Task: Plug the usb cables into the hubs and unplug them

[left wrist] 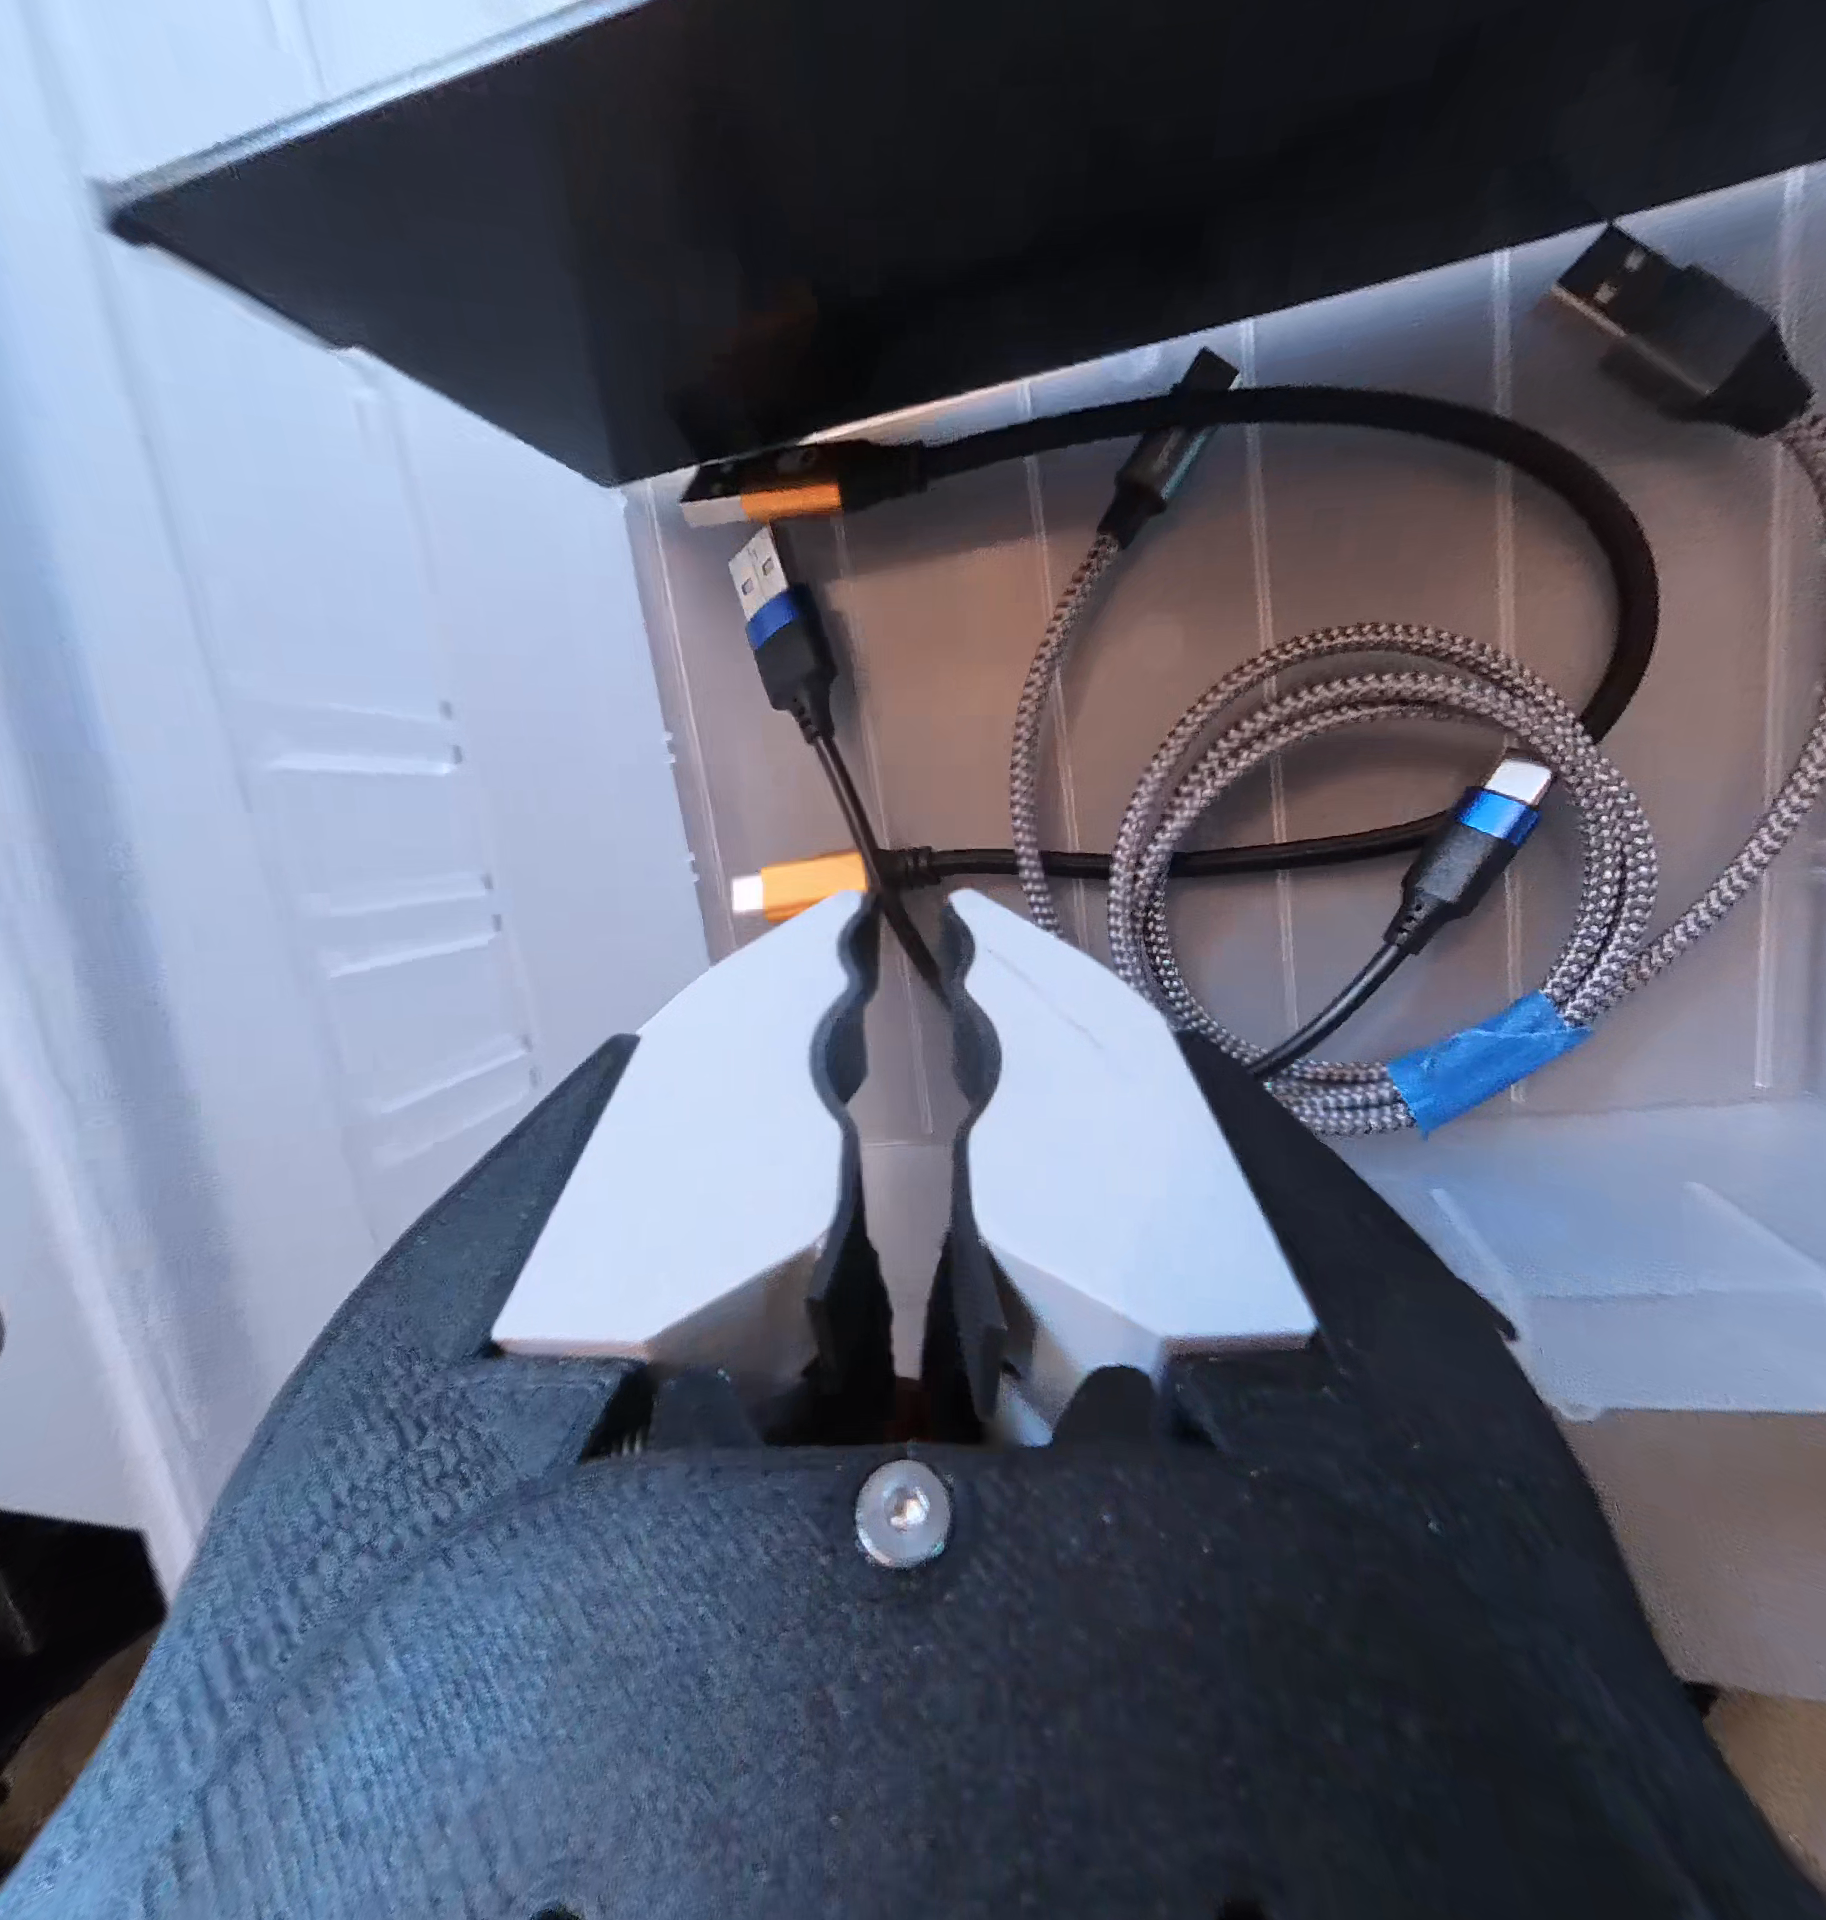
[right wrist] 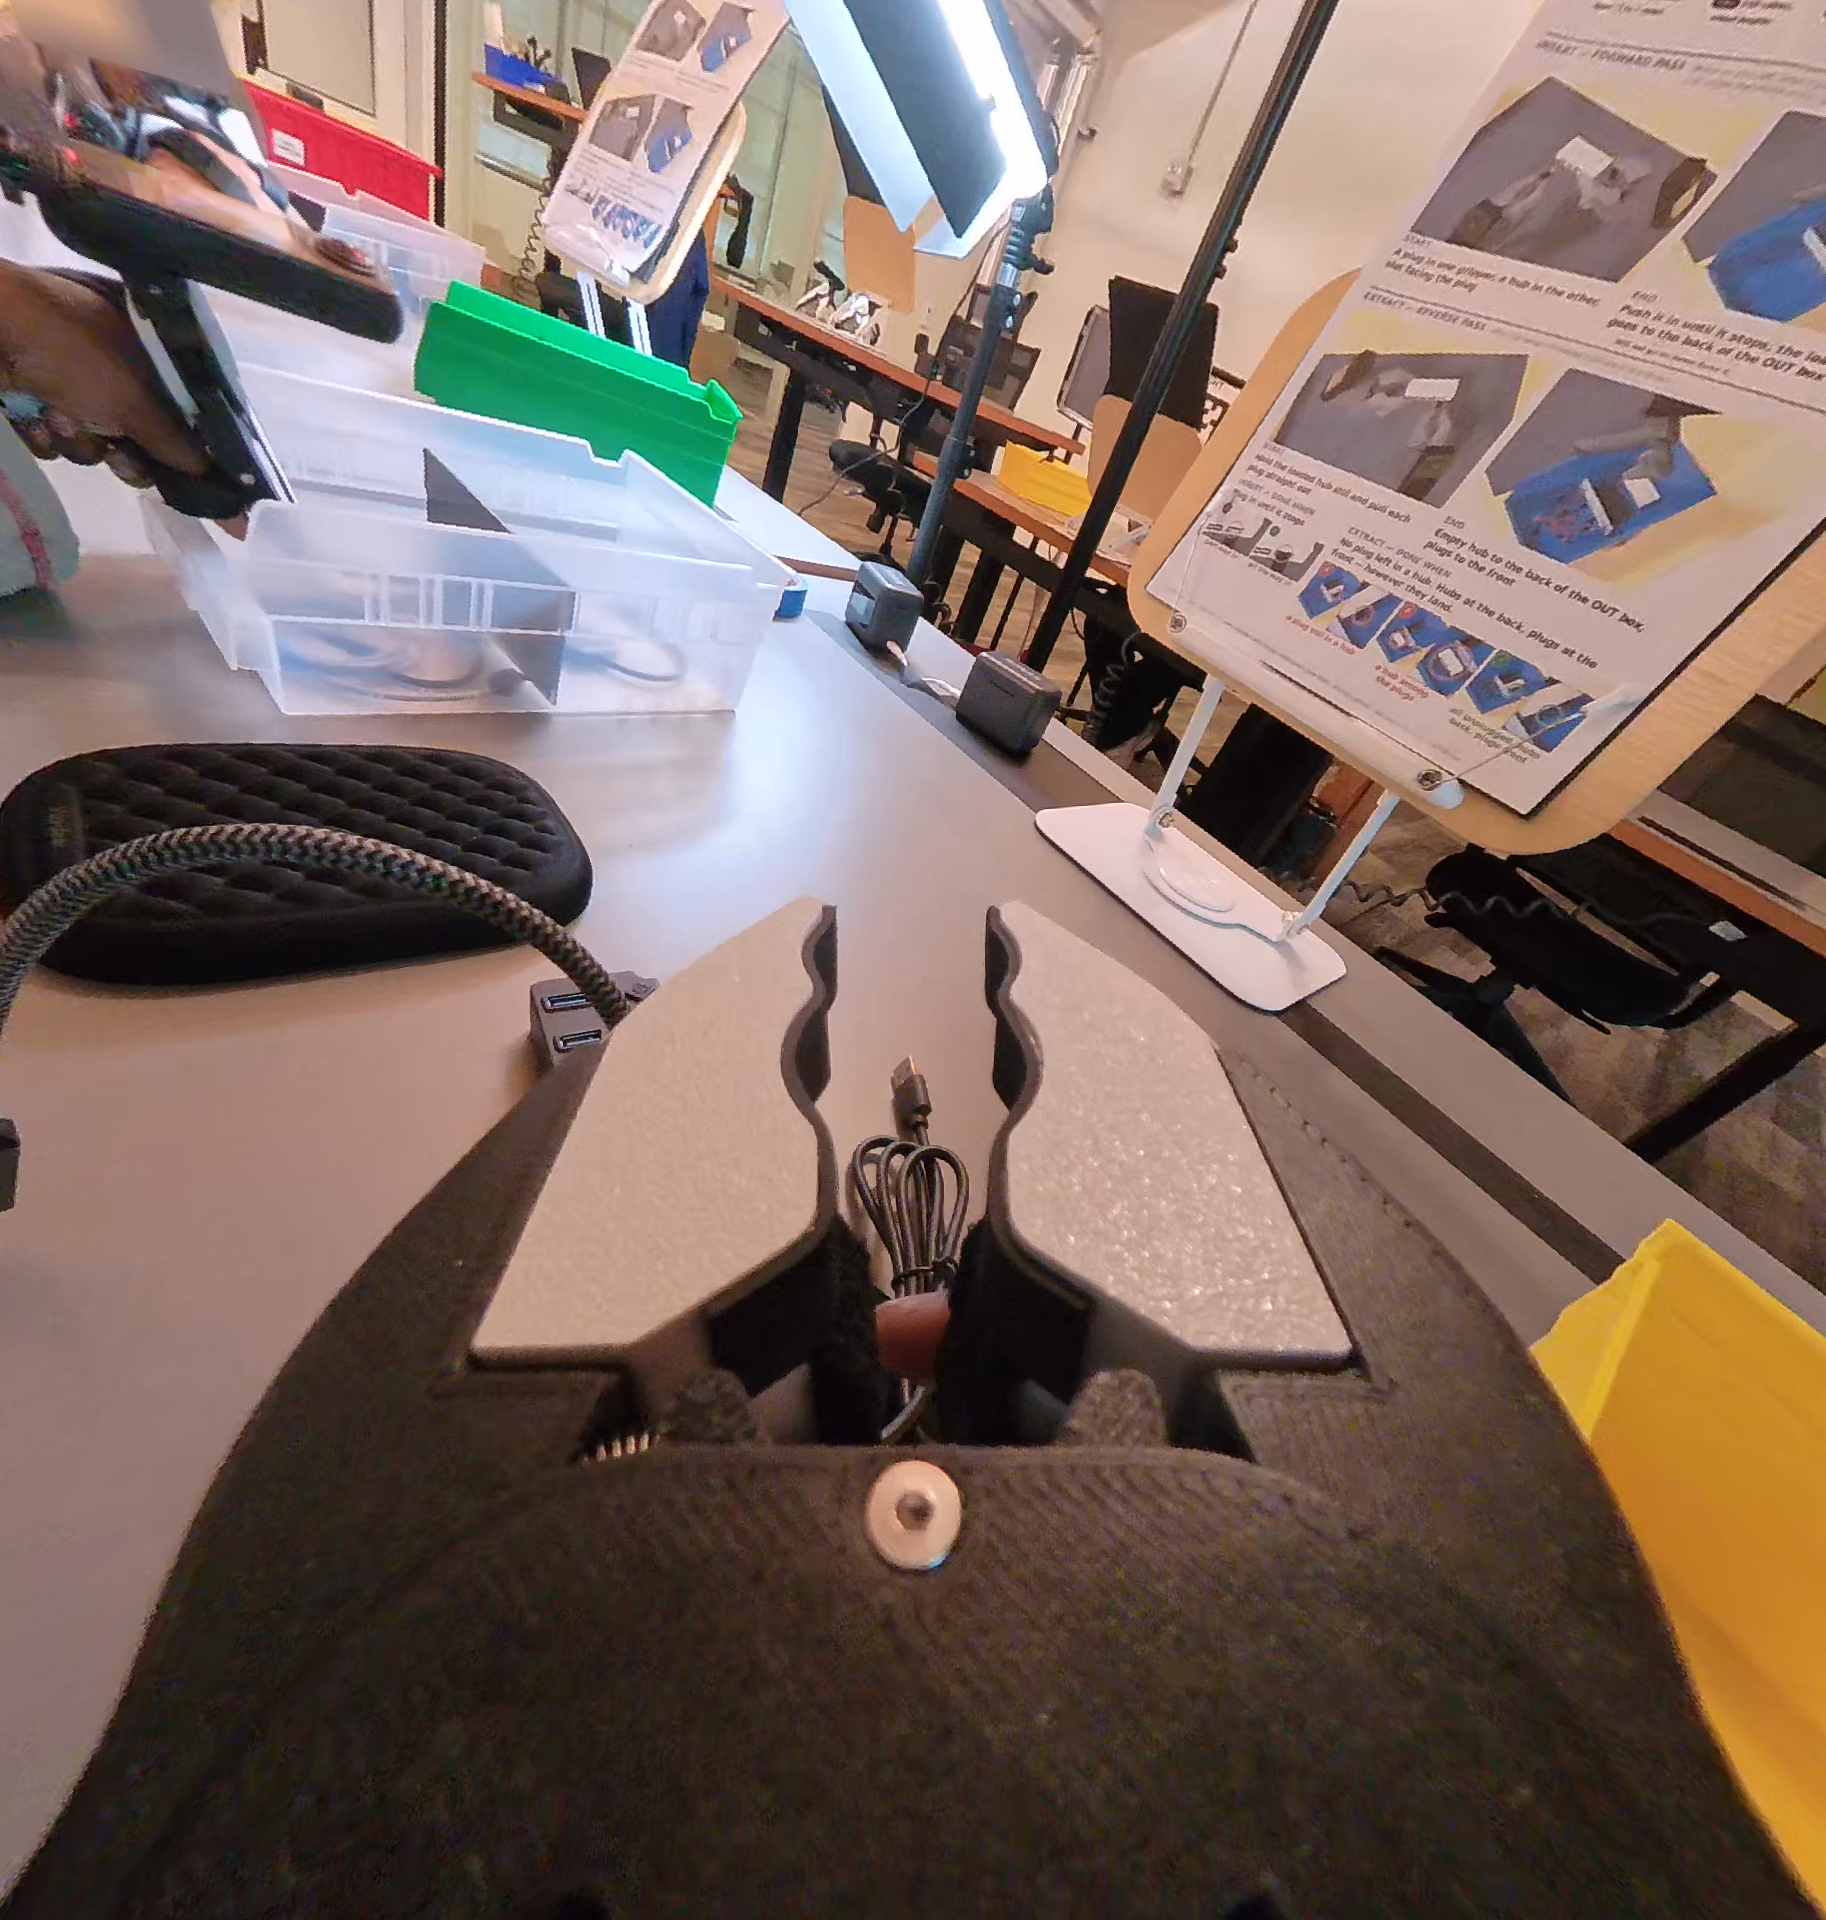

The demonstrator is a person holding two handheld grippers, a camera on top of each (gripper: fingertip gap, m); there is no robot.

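Note:
In the left wrist view my left gripper (left wrist: 907, 920) hangs over a clear bin (left wrist: 1615, 1278) of USB cables. Its jaws stand a narrow gap apart around the thin black cable of a blue-collared USB plug (left wrist: 779, 623), without pinching it. An orange-collared plug (left wrist: 784, 497), a grey braided coil (left wrist: 1408, 883) with blue tape and a black plug (left wrist: 1667, 332) lie beside it. My right gripper (right wrist: 911, 935) is open and empty, low over the table. A small black hub (right wrist: 566, 1023) with a braided cable (right wrist: 265, 847) lies just left of its left finger. A bundled thin black cable (right wrist: 909, 1184) shows between the fingers.
A black divider (left wrist: 888, 208) stands in the bin. The right wrist view shows the left gripper (right wrist: 202, 416) in a hand over the clear bin (right wrist: 473, 603), a black padded rest (right wrist: 285, 862), a green bin (right wrist: 576, 384), a yellow bin (right wrist: 1740, 1507) and an instruction board on a stand (right wrist: 1511, 416). Tip to tip, the grippers are about 55 cm apart.

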